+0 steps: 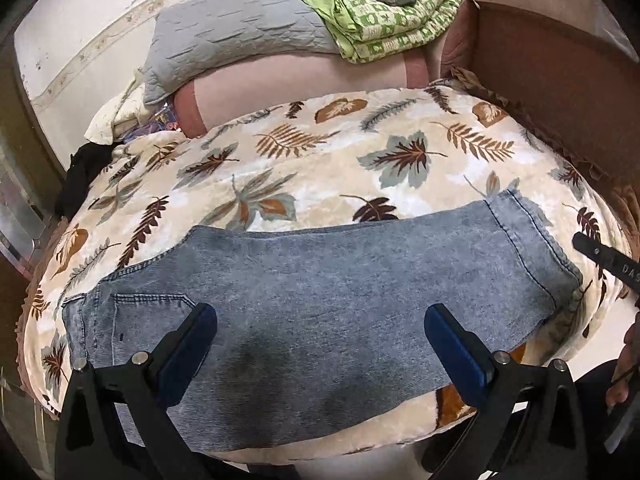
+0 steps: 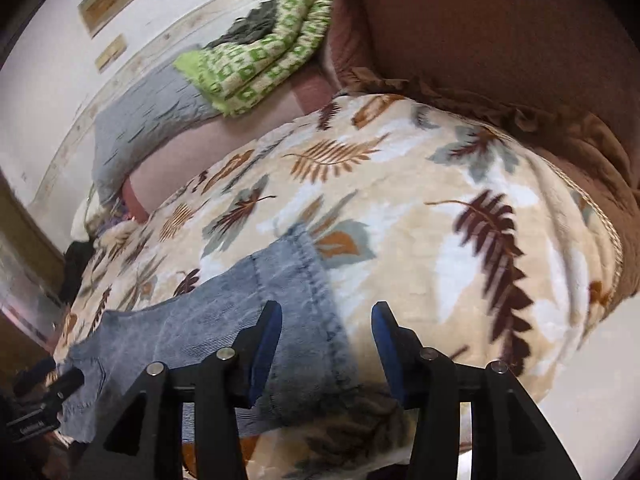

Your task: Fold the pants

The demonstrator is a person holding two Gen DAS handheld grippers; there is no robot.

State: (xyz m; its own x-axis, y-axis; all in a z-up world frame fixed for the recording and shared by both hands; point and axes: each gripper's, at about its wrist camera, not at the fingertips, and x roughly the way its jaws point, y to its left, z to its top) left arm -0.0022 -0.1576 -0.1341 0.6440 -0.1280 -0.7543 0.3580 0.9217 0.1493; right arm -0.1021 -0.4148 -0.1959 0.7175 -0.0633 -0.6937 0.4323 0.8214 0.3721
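Jeans (image 1: 320, 280) lie flat across the lower half of the frame on the leaf-print blanket (image 1: 320, 160), legs already doubled lengthwise (waist lower left, hems right). Left gripper (image 1: 320, 316) hangs wide and empty above mid-leg; right gripper (image 2: 326, 312), half-spread and empty, straddles the hem edge. Looks like between folds: next, pinch the hems and carry them toward the waist.

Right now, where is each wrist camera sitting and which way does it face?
Left wrist: above the bed's near edge, angled down at the jeans; left hand-held gripper open, a hand at right.
Right wrist: over the jeans' hem, angled down; right hand-held gripper open.
Shared: jeans, leaf blanket, green quilt.
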